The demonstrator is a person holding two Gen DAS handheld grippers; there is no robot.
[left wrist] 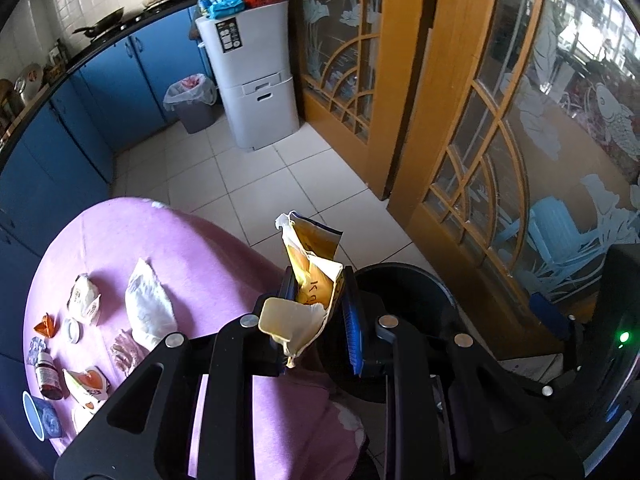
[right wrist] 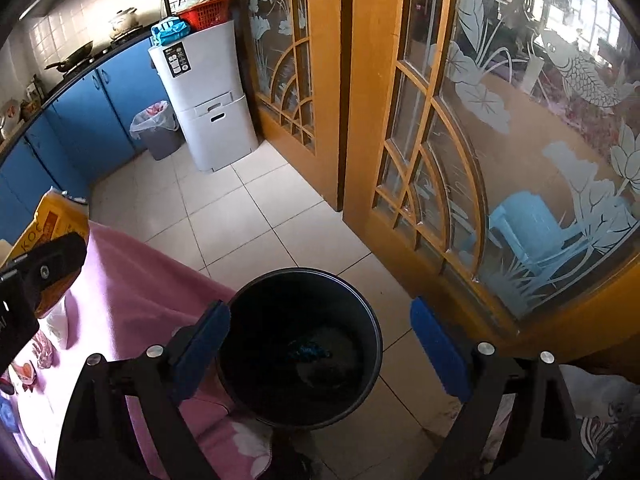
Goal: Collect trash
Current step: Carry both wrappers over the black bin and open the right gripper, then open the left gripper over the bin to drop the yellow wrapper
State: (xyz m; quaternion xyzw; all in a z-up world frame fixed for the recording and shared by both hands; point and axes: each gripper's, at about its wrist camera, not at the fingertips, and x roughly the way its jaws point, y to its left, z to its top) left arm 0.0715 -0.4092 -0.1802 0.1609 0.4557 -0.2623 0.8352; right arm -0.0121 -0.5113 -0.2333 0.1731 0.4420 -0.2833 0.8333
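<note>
My left gripper [left wrist: 318, 280] is shut on a torn yellow snack bag [left wrist: 310, 268] and holds it above the table's right edge, just left of a black trash bin [left wrist: 404, 292] on the floor. The bag also shows at the left of the right wrist view [right wrist: 48, 220]. My right gripper [right wrist: 320, 312] is open and empty, its blue pads [right wrist: 436, 344] on either side of the black bin [right wrist: 300, 344] below it. More trash lies on the pink tablecloth [left wrist: 192, 248]: a white crumpled bag [left wrist: 148, 304], wrappers [left wrist: 84, 300], a small brown bottle [left wrist: 48, 376].
A second lined grey bin [left wrist: 192, 100] stands by a white cabinet [left wrist: 252, 76] at the back. Blue kitchen cupboards [left wrist: 80, 120] run along the left. Wooden glass-panelled doors [left wrist: 460, 120] stand on the right. White tiled floor [left wrist: 260, 176] lies between.
</note>
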